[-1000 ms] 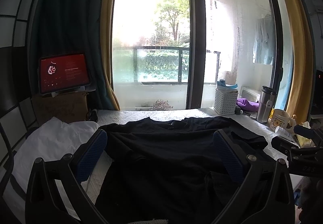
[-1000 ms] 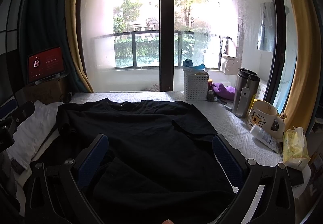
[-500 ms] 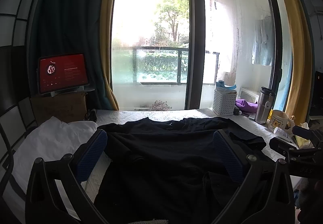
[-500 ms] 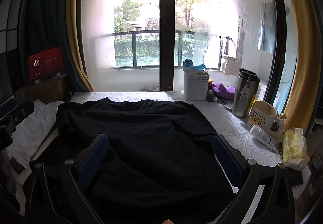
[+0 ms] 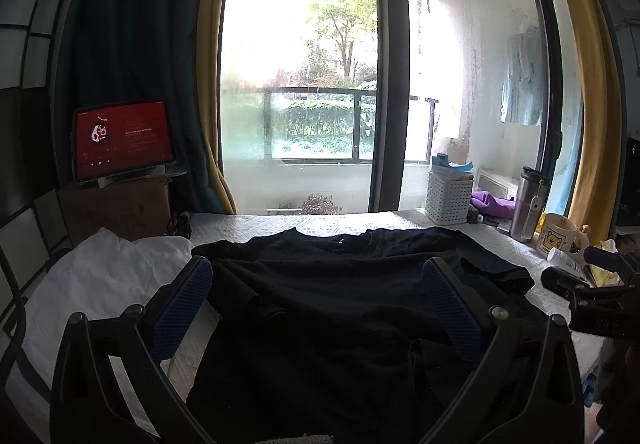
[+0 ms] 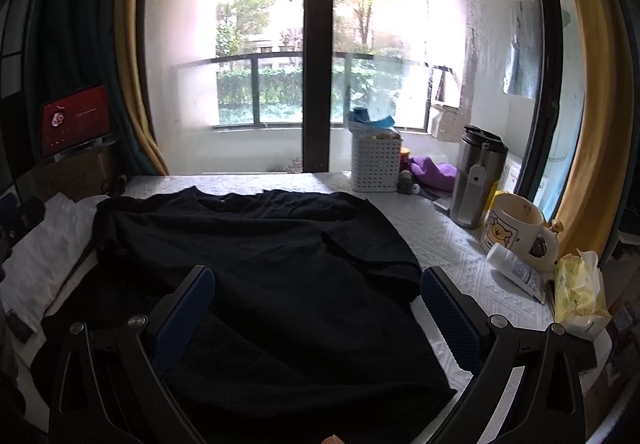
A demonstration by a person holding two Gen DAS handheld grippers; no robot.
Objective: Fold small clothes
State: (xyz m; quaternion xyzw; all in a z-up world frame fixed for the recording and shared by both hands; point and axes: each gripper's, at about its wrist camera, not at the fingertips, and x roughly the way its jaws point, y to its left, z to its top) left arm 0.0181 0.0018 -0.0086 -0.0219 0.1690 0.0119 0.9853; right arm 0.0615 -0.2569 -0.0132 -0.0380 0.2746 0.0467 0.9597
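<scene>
Both the left claw point(image 5: 318, 284) and right claw point(image 6: 318, 292) hover spread wide and empty over the flat black T-shirt point(image 6: 256, 252) on the counter point(image 6: 448, 252), so folding looks unstarted and the next move calls for pinching an edge

Black T-shirt point(image 6: 260, 256), white embossed table cover point(image 6: 448, 248), blue-padded claw fingers point(image 6: 182, 314), yellow curtains point(image 6: 580, 83).

The right gripper point(image 6: 316, 306) has drawn nearer the window: the basket point(image 6: 376, 165), flask point(image 6: 478, 177) and mug point(image 6: 516, 230) sit larger, lower right of frame.
</scene>
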